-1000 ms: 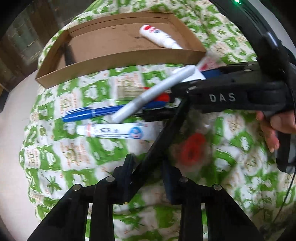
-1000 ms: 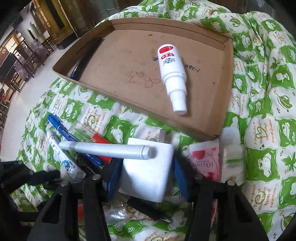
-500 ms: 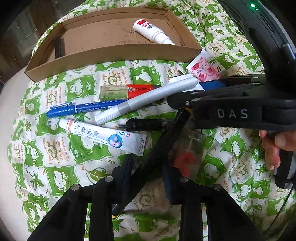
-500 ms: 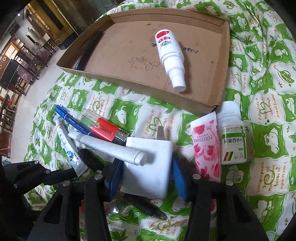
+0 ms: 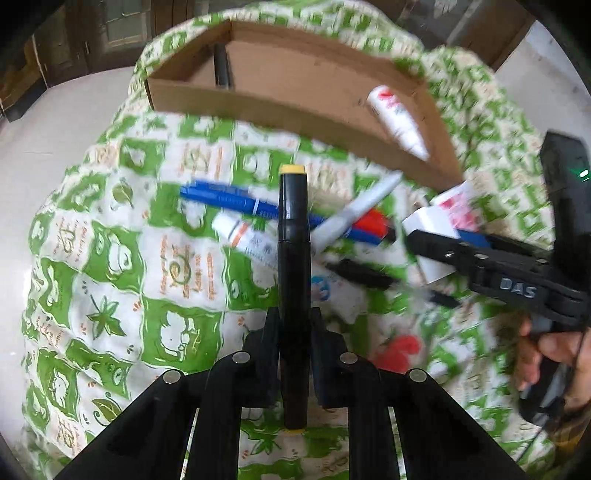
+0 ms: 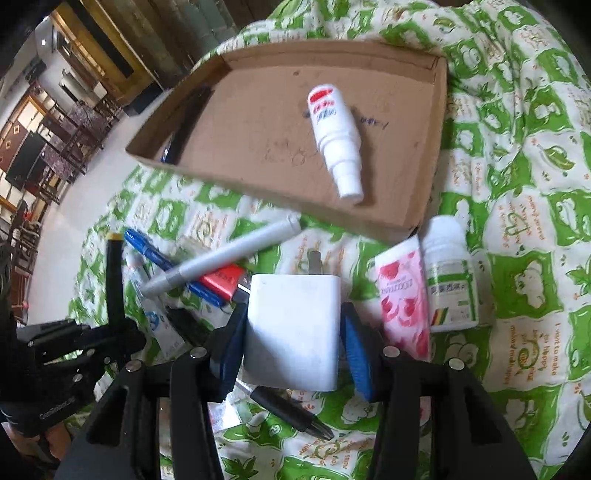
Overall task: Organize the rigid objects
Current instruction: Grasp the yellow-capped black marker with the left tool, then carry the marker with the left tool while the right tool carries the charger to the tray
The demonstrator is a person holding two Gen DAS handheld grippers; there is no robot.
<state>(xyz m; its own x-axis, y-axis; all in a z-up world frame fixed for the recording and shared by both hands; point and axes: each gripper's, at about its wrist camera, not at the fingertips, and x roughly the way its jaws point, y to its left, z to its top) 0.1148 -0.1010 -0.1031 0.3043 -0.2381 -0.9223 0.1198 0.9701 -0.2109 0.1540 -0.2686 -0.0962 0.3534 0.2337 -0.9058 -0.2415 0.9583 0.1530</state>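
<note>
floor (image 6: 70,236): pale, glossy, daylight glare | far left: dark wooden chairs (image 6: 79,127) and cabinets with gold trim (image 6: 110,51) | window (image 5: 122,26) in dark wall behind | surface: green-white patterned cloth (image 6: 517,206)

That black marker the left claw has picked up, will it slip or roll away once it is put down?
Probably stiff and light: the marker sticks straight out of the left gripper without sagging. Its smooth round barrel could slip or swivel. In the box it would likely roll until a wall stops it.
</note>
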